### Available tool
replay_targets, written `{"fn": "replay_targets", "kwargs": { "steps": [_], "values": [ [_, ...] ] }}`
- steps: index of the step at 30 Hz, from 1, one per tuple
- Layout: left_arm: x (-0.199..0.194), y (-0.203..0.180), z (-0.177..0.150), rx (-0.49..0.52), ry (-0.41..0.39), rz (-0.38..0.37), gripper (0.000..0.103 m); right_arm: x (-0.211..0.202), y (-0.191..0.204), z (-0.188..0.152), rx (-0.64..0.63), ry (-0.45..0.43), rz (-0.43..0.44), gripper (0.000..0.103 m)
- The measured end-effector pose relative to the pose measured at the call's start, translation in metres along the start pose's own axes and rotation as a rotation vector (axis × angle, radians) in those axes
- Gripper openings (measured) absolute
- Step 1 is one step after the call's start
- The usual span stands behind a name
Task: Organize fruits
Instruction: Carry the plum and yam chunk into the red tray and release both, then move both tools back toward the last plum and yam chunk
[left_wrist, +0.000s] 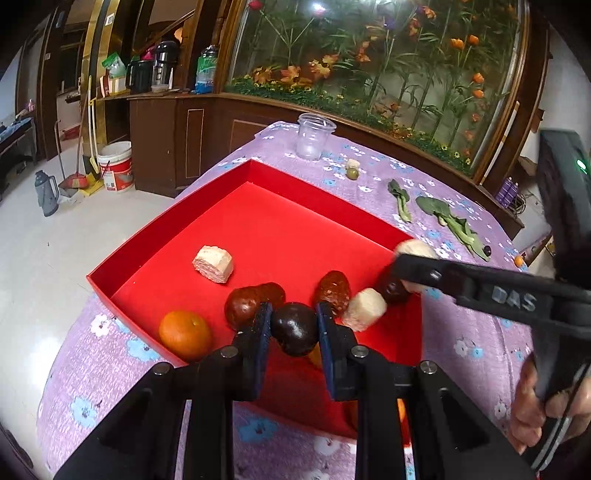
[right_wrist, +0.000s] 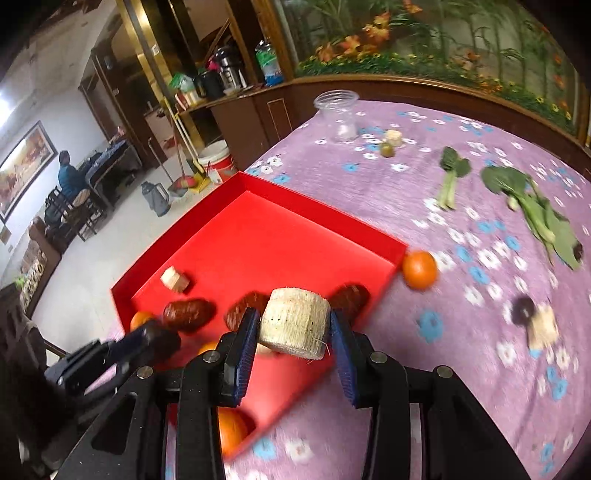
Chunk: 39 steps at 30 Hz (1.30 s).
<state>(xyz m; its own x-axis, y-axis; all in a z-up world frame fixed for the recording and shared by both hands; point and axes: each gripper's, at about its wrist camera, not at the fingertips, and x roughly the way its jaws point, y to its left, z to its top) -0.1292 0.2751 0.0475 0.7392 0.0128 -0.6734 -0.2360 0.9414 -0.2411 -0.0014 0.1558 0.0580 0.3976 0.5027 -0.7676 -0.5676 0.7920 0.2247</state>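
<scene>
2 pieces are being carried over the red tray (left_wrist: 207, 236) at the near left of the purple-clothed counter (right_wrist: 461, 314), so the placing step is judged to be in hand. The left gripper (left_wrist: 293, 326) is being held clamped on a dark plum (left_wrist: 294, 328); the right gripper (right_wrist: 293, 326) is being held clamped on a pale cylindrical chunk (right_wrist: 294, 322). Next, lowering and release are being called for.

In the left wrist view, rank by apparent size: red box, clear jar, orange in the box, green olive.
1. red box
2. clear jar; orange looks about as large, but it lies nearer the camera, so this order is unsure
3. green olive
</scene>
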Motion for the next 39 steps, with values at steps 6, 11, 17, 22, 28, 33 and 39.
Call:
{"fn": "replay_targets", "kwargs": {
  "steps": [6, 11, 17, 22, 28, 33, 39],
  "values": [
    [0.005, 0.011, 0.006, -0.028, 0.0, -0.009, 0.024, 0.034, 0.011, 0.017, -0.037, 0.048, -0.028, 0.042],
    [0.006, 0.014, 0.008, -0.05, -0.003, -0.032, 0.024, 0.055, 0.011, 0.02, -0.044, 0.088, -0.028, 0.043],
    [0.001, 0.011, 0.009, -0.068, -0.01, -0.059, 0.055, 0.055, 0.01, 0.019, -0.015, 0.09, -0.002, 0.044],
    [-0.011, 0.006, 0.012, -0.071, -0.034, -0.072, 0.065, 0.037, 0.012, 0.018, -0.017, 0.054, 0.006, 0.046],
    [-0.025, 0.013, 0.011, -0.12, -0.042, -0.072, 0.066, 0.002, 0.004, 0.007, 0.031, -0.006, 0.025, 0.049],
    [-0.038, 0.021, 0.008, -0.165, -0.064, -0.051, 0.071, -0.029, -0.018, -0.017, 0.105, -0.058, 0.006, 0.059],
    [-0.042, 0.015, 0.005, -0.169, -0.066, -0.046, 0.072, -0.038, -0.035, -0.051, 0.189, -0.042, 0.021, 0.06]
  ]
}}
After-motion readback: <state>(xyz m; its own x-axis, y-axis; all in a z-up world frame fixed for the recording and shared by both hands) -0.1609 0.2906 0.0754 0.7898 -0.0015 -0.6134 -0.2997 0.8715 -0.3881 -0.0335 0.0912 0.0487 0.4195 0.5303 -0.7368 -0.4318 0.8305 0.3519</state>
